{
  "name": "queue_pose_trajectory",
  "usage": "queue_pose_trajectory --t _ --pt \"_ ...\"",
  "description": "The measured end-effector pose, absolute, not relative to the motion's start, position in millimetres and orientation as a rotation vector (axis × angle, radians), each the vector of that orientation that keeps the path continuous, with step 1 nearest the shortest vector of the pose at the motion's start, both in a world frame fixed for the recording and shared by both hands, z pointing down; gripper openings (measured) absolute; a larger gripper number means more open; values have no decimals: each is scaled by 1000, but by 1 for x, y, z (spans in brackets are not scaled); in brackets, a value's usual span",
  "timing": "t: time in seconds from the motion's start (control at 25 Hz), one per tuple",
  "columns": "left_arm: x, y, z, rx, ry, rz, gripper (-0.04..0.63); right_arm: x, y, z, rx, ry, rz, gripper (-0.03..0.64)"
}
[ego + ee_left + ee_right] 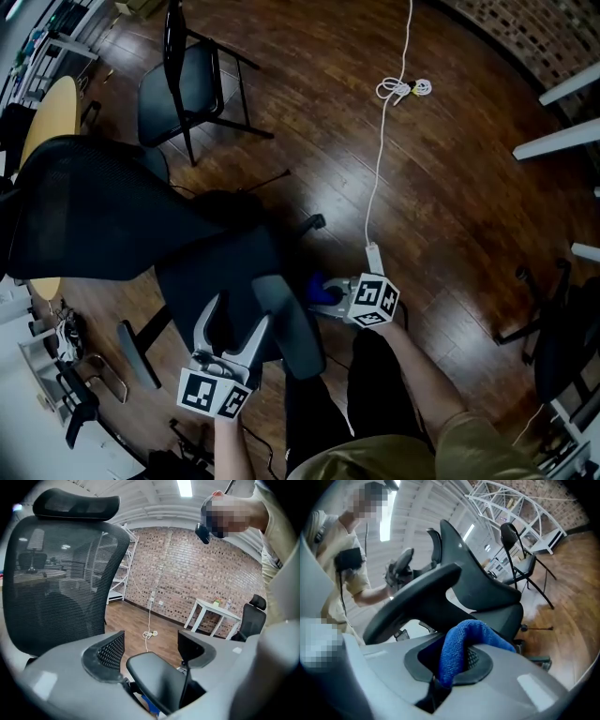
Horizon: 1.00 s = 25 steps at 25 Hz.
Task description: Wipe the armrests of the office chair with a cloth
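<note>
While the right gripper (454,660) has its jaws pressed together on a folded blue microfibre cloth (461,651), the cloth bulges up out of them just under the long dark grey padded armrest (412,599) that runs across directly ahead. I cannot tell whether cloth and pad touch. The left gripper (152,648) has its jaws spread wide and grips nothing. The near end of that armrest lies in the gap just ahead of them, with a scrap of blue showing below it. I judge that the wipe of this armrest is only about to begin. The next move calls for bringing the cloth up onto the pad's top face and drawing it along its length, perhaps with the left gripper steadying the pad. Beyond the left gripper, to its left, rise the office chair's black mesh backrest (56,588) and curved black headrest (77,506). Further ahead a coiled white cable (149,633) lies on the brown wooden floor (131,616), and a small white table (215,613) stands at the brick wall. Past the right gripper stands a black folding chair (520,559). Nothing blocks the pad's top. What looks like the other armrest (138,354) lies well off to the left gripper's left, so reaching it would mean going round the seat.
</note>
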State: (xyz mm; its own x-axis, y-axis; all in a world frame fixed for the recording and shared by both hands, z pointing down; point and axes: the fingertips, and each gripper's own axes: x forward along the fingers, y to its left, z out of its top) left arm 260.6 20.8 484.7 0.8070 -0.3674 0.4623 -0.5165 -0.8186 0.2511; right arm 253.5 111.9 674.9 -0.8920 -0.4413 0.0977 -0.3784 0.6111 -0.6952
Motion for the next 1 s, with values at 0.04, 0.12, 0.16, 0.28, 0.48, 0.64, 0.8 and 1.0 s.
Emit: queue_pose_trajectory --t 0.04,0.12,0.16,0.28,0.48,0.64,0.8,1.0 --pt "260 21 486 2623 -669 571 343 253 108 691 -731 2760 -1198 17" --pt "258 22 489 2618 -674 578 344 252 102 724 -774 2785 -1296 18" --pt "258 21 489 2618 -677 579 344 252 100 741 -795 2794 -1353 18" --pt "257 22 489 2610 -700 588 343 247 95 787 -803 2793 -1514 18" --pt "249 27 494 2597 -714 593 342 236 82 842 -846 2916 -1634 18" --pt "230 28 502 2568 -739 573 343 240 76 852 -880 2920 -1680 18" --pt "216 29 507 2545 -755 547 342 272 79 827 -1036 2707 -1670 17" --pt "215 12 497 2552 -785 434 342 344 73 746 -1276 2570 -1477 17"
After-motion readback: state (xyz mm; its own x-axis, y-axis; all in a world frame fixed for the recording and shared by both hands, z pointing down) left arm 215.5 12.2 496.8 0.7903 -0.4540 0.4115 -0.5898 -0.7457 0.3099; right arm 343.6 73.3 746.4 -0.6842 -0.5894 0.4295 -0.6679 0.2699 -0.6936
